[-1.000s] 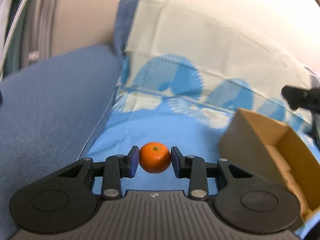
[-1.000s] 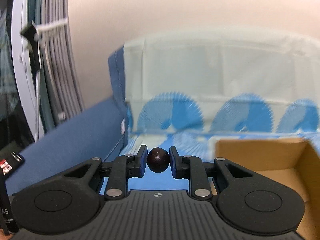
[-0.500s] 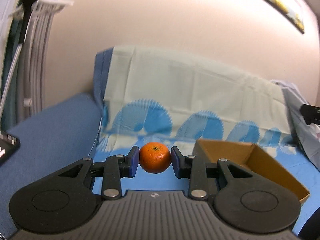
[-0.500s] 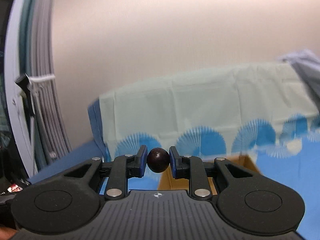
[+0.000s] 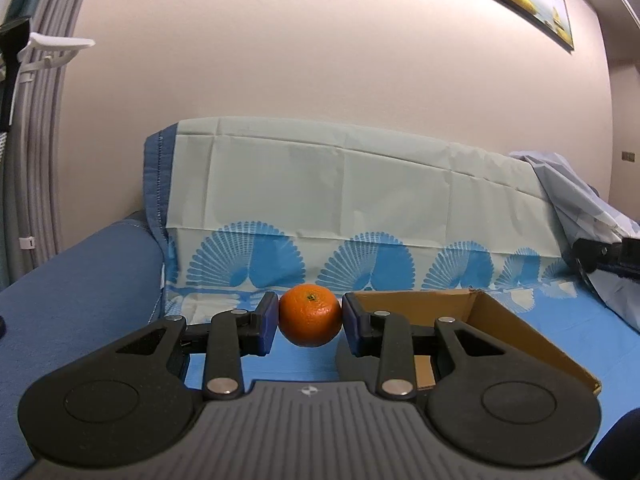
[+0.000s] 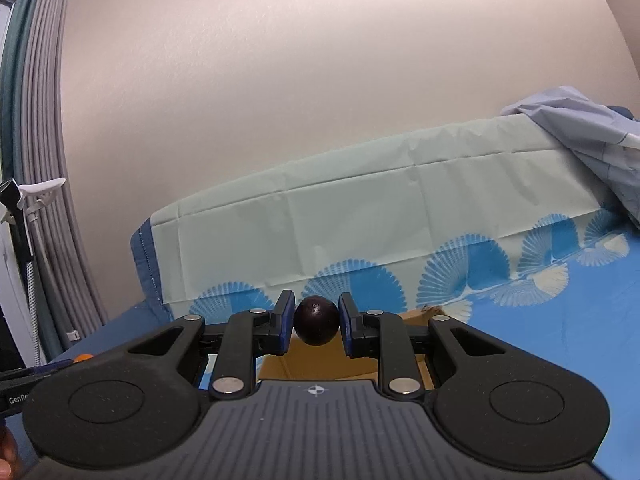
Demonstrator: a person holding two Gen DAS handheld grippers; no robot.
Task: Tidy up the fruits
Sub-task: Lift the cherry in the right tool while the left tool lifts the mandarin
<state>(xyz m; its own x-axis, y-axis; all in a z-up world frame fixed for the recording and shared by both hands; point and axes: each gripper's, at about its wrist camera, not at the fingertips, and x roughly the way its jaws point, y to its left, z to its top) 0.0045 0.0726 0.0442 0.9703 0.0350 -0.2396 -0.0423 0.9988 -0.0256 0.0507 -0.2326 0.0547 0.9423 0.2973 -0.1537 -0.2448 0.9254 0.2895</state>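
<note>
- the left gripper (image 5: 310, 316) has lifted up; its jaws squeeze the orange (image 5: 310, 315) beside the box (image 5: 520, 336).
- the right gripper (image 6: 316, 320) rose too; its jaws pinch the dark fruit (image 6: 316, 320) above the box, ready to drop.

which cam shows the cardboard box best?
Left wrist: the open brown cardboard box shows its rim, inner walls and far corner. Right wrist shows only a strip of it, mostly hidden behind the hand-held gripper.

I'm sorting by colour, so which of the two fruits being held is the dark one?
The plum, a small, near-black round fruit clamped in the right gripper. The other fruit, the orange, is bright orange and held by the left gripper.
</note>
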